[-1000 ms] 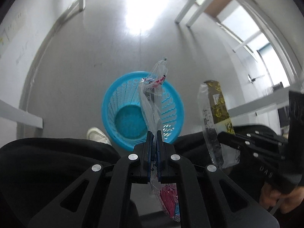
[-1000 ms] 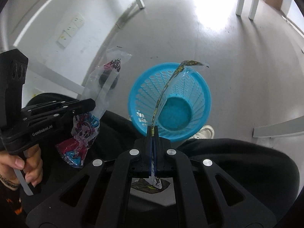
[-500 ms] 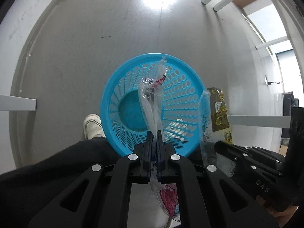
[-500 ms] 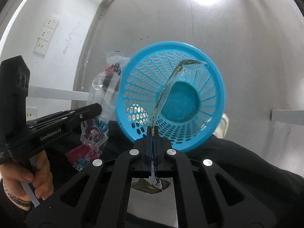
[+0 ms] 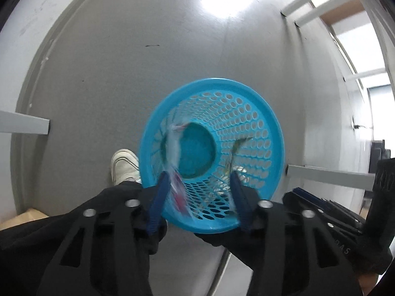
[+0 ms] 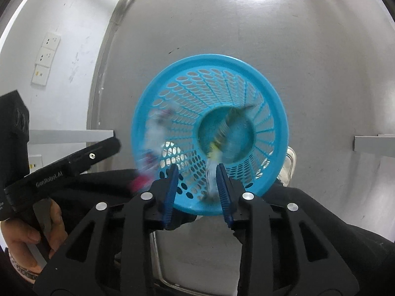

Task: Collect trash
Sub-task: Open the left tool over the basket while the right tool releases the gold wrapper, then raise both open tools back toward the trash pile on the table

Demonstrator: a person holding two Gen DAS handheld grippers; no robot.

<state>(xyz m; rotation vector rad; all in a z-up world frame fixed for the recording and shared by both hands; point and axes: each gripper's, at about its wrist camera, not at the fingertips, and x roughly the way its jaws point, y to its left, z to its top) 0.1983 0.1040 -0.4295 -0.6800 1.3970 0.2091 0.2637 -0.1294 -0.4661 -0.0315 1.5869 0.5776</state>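
Both grippers are being held above the blue basket [image 5: 269,113]. The left gripper [image 5: 200,199] and right gripper [image 6: 198,187], jaws just opened, are spread. The pink wrapper [image 5: 176,172] and yellow wrapper [image 6: 218,135], blurred and unpinched, are seen inside the basket's rim.

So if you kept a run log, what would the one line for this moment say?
left gripper: jaws just opened, pink wrapper dropping | right gripper: jaws just opened, yellow wrapper dropping | blue basket: below both
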